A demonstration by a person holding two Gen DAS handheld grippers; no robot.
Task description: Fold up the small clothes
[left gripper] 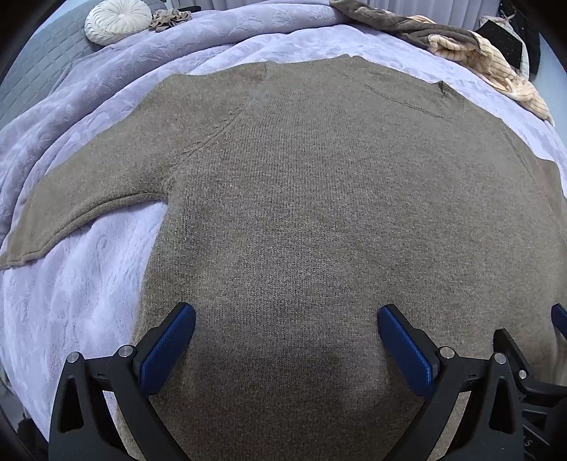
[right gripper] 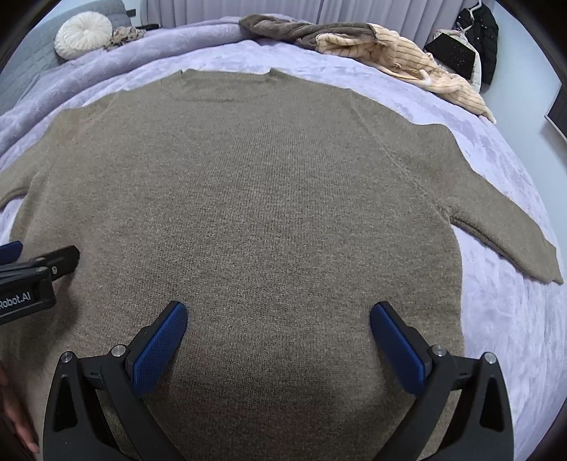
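- The left gripper [left gripper: 286, 331] has its jaws spread wide, with nothing between the blue pads [left gripper: 166, 351]; it hangs over the lower part of the brown sweater [left gripper: 301, 198].
- The right gripper [right gripper: 279, 328] is released in the same way, jaws wide apart and empty, above the sweater's lower middle.
- The sweater lies flat and unfolded on the lilac blanket [right gripper: 503, 312], collar at the far side, both sleeves spread outward.
- In the right wrist view, the left gripper's body at the left edge carries white letters reading "Robot.AI".
- A cream round cushion [right gripper: 83, 33] and a heap of other clothes [right gripper: 354, 39] lie at the far edge of the bed, well apart from the sweater.
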